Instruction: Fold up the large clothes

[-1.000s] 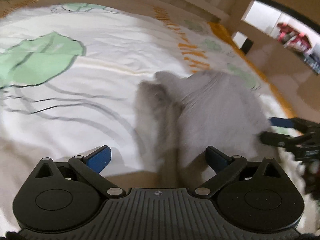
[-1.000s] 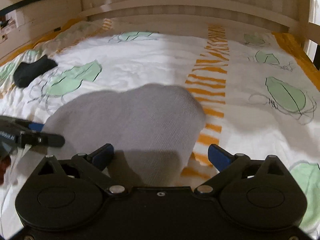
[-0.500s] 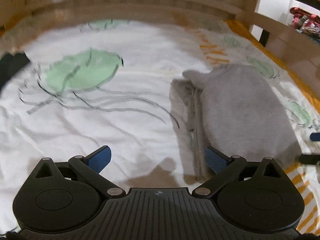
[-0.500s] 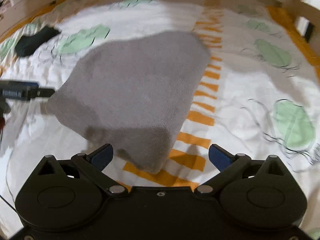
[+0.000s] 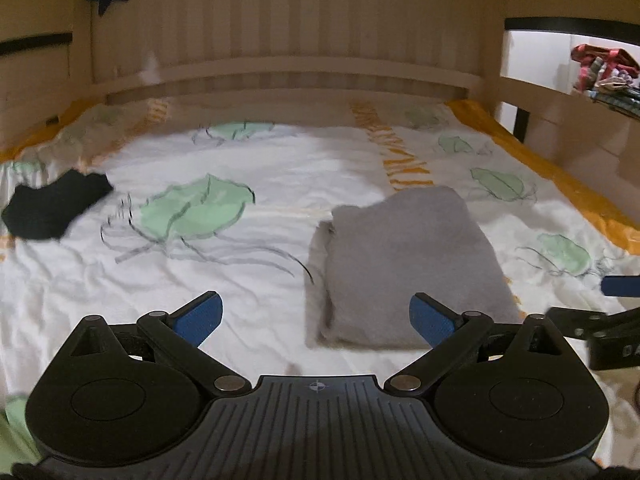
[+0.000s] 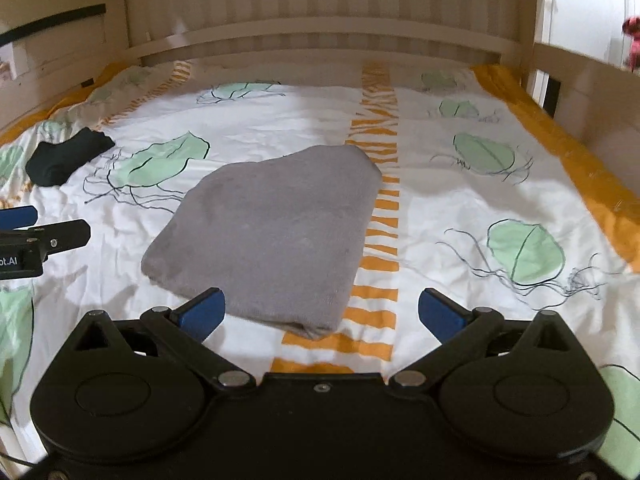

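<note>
A wooden bed frame with slatted rails encloses a bed covered by a white sheet printed with green leaves and orange stripes. The grey garment lies on the sheet as a compact folded stack, its right edge overlapping the orange stripe, its layered edges showing on the left side in the left wrist view. A dark cloth sits well apart near the bed's left edge.

A second ago both grippers were low over the garment, and the pile looked loose and rounded. Now both have pulled back and risen, so each view takes in the whole bed and headboard, and the garment rests flat as a tidy rectangle. Neither tool touches it.

The left gripper has its jaws spread wide and empty, with the garment's near corner just ahead of the right-hand pad. The right gripper is likewise released, jaws wide apart, hovering just short of the garment's near edge. Each gripper shows at the edge of the other's view, level and clear of the fabric.

Judging from this, the last fold is done and let go; the garment looks finished. What is left is likely small: perhaps smoothing the slightly ragged left edge, or moving on to the dark cloth if it is part of the job.
</note>
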Available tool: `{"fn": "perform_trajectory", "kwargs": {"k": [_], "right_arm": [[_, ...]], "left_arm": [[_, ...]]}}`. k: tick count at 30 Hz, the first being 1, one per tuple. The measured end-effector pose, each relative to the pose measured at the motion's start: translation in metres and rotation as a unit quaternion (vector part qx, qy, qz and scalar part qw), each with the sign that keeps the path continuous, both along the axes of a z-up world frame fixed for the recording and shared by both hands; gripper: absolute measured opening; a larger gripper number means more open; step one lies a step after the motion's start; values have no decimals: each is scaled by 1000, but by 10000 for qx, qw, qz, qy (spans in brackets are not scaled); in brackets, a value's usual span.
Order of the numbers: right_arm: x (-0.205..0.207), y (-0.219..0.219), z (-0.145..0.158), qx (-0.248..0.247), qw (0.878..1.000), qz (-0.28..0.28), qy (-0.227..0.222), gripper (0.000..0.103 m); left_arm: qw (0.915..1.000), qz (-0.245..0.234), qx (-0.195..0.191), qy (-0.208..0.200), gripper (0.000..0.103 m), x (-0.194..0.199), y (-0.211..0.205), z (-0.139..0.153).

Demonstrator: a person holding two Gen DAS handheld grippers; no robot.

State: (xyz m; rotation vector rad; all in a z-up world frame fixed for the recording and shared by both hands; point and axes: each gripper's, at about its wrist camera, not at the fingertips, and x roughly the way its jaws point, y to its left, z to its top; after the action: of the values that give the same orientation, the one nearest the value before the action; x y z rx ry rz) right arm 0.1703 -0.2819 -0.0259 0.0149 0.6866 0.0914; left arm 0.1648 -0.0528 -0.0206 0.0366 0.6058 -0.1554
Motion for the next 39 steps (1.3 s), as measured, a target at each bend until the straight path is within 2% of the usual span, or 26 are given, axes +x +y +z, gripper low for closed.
{"fn": "perform_trajectory", "kwargs": {"k": [5, 11, 13, 21, 30, 39], "right_arm": [[-22, 6, -3, 109, 9996, 75, -232, 102], [-34, 23, -3, -704, 9953, -311, -596, 102], [-34, 23, -3, -779, 9941, -396, -644, 102], [-31, 7, -7, 177, 9988, -285, -357, 102], [-31, -5, -8, 604, 9968, -478, -205, 102], [-32, -9, -10, 638, 9961, -606, -89, 102]], "left_arm": [[9990, 218, -108, 386, 101, -7, -4, -8], [9981, 373, 169, 459, 101, -17, -9, -9], [9980, 396, 201, 451, 101, -20, -10, -8], [9977, 417, 213, 490, 101, -27, -9, -6], [9968, 370, 206, 679, 101, -32, -11, -10], [9960, 394, 316, 741, 101, -32, -15, -12]]}}
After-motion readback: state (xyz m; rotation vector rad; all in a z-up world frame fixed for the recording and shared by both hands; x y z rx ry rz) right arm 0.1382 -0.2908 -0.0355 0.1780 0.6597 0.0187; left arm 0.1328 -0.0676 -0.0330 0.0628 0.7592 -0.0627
